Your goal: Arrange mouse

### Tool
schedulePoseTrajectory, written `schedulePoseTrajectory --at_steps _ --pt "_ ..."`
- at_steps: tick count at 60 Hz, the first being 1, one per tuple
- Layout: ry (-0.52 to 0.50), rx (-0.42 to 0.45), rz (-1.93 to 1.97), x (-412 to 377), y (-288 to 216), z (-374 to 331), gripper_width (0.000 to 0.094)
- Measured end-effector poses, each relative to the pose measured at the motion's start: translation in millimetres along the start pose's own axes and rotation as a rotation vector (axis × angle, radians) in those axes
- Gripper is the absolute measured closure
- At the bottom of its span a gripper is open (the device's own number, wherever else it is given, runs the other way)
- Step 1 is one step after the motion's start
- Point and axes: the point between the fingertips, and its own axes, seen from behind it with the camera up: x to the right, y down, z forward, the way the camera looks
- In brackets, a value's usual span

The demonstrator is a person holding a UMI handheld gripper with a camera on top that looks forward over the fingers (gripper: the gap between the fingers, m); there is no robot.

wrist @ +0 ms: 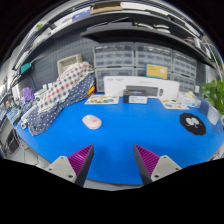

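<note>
Blue tabletop fills the foreground; storage drawers line the back wall. Checked cloth heaped on the left, white box at rear, black object far right. Gripper released, fingers spread, nothing between them. Mouse sits beyond them, left of centre

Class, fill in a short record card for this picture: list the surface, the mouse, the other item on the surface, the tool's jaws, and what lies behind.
surface: blue table
mouse: pale mouse, lying on the blue table, ahead of the jaws and to their left
other item: dark round object, far to the right on the table
gripper: jaws open, nothing between them
background: checked cloth heaped at the left; white box at the table's far edge
</note>
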Motion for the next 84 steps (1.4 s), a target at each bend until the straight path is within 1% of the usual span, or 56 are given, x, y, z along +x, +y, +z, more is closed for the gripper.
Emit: schedulePoseTrajectory --at_steps 8,17,29,40,44,52,57,62,64,70,72,73,74,75,76,78,80,81,82,84 --pt "-0.03 -0.06 -0.036 -54.0 2.4 48.1 0.0123" --pt "-0.016 -0.097 -0.043 -81.4 -10.9 93.0 0.0122" --pt "0.052 -0.132 -0.032 -81.4 -30.3 144.8 0.0121" --pt "0.129 -0.157 0.003 -66.0 -47.1 178.3 0.0119" --pt "0.163 -0.164 0.015 -56.7 -53.5 189.7 0.0132" --pt "0.186 -0.188 0.059 -49.7 -63.4 207.3 0.0214" --pt "0.177 -0.196 0.086 -54.7 -63.8 212.2 0.0342" --pt "0.188 -0.198 0.09 -56.2 -63.5 212.7 0.0418" --pt "0.19 -0.2 0.092 -56.5 -63.1 211.9 0.0443" --pt "0.193 -0.203 0.106 -56.6 -62.2 210.7 0.0453" --pt "0.191 -0.206 0.103 -56.1 -61.8 210.4 0.0482" --pt "0.188 -0.208 0.101 -55.9 -61.7 210.4 0.0468" --pt "0.187 -0.209 0.099 -55.6 -61.7 210.3 0.0522" --pt "0.184 -0.213 0.099 -55.7 -61.1 210.3 0.0521" --pt "0.183 -0.211 0.099 -55.2 -61.9 210.5 0.0557" --pt "0.176 -0.217 0.098 -55.1 -61.2 210.1 0.0565" --pt "0.169 -0.221 0.097 -55.3 -61.2 209.9 0.0599" --pt "0.165 -0.229 0.092 -55.3 -60.0 209.3 0.0597" --pt "0.163 -0.228 0.09 -55.3 -60.7 209.6 0.0625" --pt "0.157 -0.238 0.086 -55.8 -60.2 209.3 0.0627"
